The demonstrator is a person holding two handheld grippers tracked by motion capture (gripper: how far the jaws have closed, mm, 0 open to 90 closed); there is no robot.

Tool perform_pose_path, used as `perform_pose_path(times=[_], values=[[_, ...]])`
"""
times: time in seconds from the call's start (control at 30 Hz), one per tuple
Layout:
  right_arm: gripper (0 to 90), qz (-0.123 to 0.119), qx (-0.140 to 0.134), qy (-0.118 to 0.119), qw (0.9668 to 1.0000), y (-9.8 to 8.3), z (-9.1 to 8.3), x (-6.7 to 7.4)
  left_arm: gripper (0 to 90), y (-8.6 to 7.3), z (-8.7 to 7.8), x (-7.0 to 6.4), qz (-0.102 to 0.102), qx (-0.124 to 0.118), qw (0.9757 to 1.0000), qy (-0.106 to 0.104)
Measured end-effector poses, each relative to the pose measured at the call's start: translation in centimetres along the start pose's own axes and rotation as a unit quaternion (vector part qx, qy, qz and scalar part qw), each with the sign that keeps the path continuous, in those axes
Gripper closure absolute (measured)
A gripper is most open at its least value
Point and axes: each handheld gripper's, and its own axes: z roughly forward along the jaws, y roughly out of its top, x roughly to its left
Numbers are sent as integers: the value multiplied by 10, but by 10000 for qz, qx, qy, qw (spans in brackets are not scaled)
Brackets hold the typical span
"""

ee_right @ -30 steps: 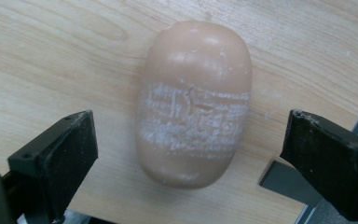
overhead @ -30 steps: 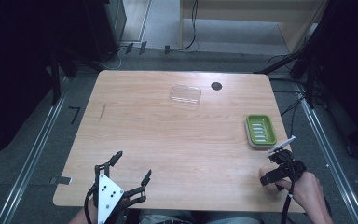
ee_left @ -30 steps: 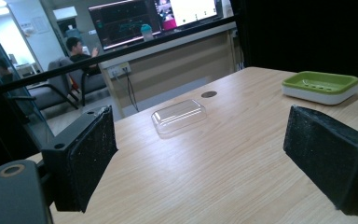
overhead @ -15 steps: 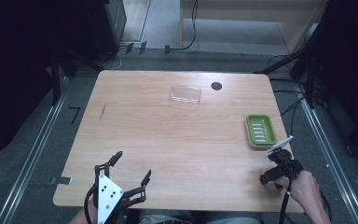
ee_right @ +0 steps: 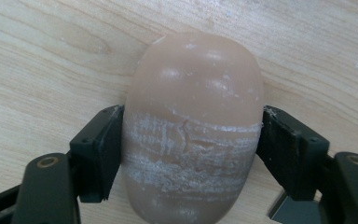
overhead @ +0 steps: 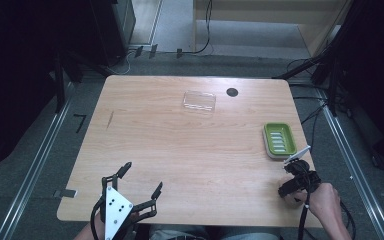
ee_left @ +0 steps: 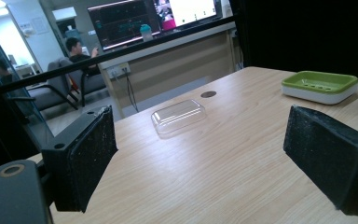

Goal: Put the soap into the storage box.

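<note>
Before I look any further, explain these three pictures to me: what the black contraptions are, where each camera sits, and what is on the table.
There is no robot here. A person holds a two-jawed hand tool in each hand. The high view looks down on the wooden table: the left tool hovers at the near left edge, and the right tool sits at the near right corner. The other two pictures come from cameras mounted on the tools, looking along their jaws. The left tool's jaws stand wide apart with nothing between them. The right tool's jaws have just been closing and now press on both sides of a beige bar of soap lying on the table. Also on the table are a green soap dish and a clear plastic lid.
</note>
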Motion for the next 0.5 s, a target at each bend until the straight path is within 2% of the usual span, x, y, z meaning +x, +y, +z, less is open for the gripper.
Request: perform_pose_path(times=[0.1,0.5], values=[[308,-44,0,-34,10000,0,0,1,99,0,0,0,1,-1,10000,0],[309,15,64,-57,10000,-1,0,1,99,0,0,0,13,0,10000,-5]])
